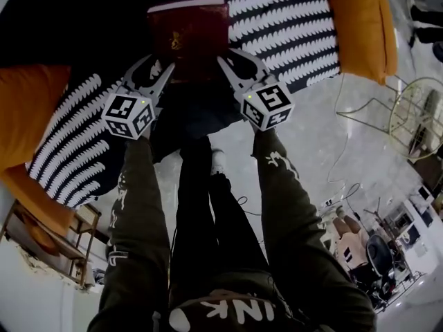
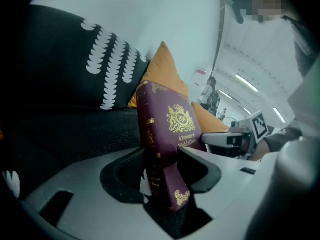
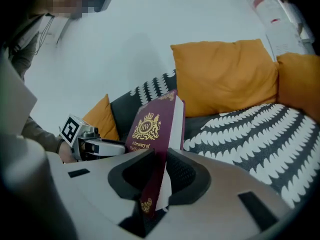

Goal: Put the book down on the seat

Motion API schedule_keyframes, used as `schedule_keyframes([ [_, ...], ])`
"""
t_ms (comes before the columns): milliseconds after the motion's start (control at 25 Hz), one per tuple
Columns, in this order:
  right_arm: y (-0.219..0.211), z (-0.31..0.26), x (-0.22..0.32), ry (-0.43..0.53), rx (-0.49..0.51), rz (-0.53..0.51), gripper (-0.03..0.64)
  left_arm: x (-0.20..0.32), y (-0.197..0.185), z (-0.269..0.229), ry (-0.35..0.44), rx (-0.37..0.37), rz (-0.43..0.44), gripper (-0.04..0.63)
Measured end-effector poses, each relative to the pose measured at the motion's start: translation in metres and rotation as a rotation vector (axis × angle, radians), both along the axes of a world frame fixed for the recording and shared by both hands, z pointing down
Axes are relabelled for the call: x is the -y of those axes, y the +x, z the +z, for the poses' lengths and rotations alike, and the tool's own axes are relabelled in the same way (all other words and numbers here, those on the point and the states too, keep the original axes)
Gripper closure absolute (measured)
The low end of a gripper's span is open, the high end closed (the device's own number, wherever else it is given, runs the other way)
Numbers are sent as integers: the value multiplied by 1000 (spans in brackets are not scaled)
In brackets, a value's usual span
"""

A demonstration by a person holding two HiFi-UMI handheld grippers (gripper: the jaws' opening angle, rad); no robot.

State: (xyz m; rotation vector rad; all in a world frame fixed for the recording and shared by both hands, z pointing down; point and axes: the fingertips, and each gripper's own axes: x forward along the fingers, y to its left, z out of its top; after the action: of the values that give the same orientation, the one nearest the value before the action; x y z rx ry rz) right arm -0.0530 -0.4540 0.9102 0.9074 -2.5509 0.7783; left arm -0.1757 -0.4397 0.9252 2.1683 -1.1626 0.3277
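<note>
I have both tools clenched on the book [image 1: 188, 37], one at each near corner. The left tool [image 1: 159, 66] grips the corner on the spine side. In the left gripper view its jaws close on the dark red cover and gilt spine of the book [image 2: 167, 134], with the left tool [image 2: 162, 171] pinching low down. The right tool [image 1: 239, 64] grips the other near corner. In the right gripper view the right tool [image 3: 157, 176] pinches the cover and the white page block of the book [image 3: 157, 134].

The gold crest on the cover reads upright in both gripper views, so the book's top points away from me. From the head view the cover faces up toward me, with the white page edge along its far side.

The book is over the dark middle strip of the seat [image 1: 291, 26], between the white leaf-patterned parts and just beyond the seat's front edge. I cannot tell whether it touches the fabric.

An orange cushion [image 1: 360, 19] sits at the seat's right end, and another cushion [image 1: 28, 109] at the left end. Each tool shows in the other's view, the right tool [image 2: 240, 136] beside the book and the left tool [image 3: 87, 141] likewise.
</note>
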Motion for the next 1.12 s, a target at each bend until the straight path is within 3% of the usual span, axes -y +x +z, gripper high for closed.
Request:
schedule_keyframes([
  [280, -63, 4, 20, -55, 15, 1, 512, 18, -64, -1, 3, -1, -49, 407],
  [440, -34, -4, 43, -66, 95, 63, 517, 36, -46, -10, 32, -33, -45, 427],
  [480, -20, -3, 49, -58, 108, 89, 545, 41, -37, -10, 40, -34, -44, 431],
  [560, 0, 0, 54, -37, 99, 115, 553, 46, -30, -10, 61, -25, -55, 450],
  [600, 3, 0, 54, -21, 80, 107, 600, 47, -31, -13, 78, -14, -66, 487],
  [640, 3, -3, 53, -1, 60, 92, 607, 49, -34, -18, 98, -5, -77, 561],
  [680, 2, -7, 52, 20, 44, 77, 607, 51, -36, -25, 117, -2, -85, 592],
  [920, -5, -39, 54, 151, 23, 60, 607, 58, -32, -58, 200, 15, -64, 592],
  [1120, -15, -101, 52, 251, 37, 3, 606, 58, -30, -117, 278, 5, -81, 592],
])
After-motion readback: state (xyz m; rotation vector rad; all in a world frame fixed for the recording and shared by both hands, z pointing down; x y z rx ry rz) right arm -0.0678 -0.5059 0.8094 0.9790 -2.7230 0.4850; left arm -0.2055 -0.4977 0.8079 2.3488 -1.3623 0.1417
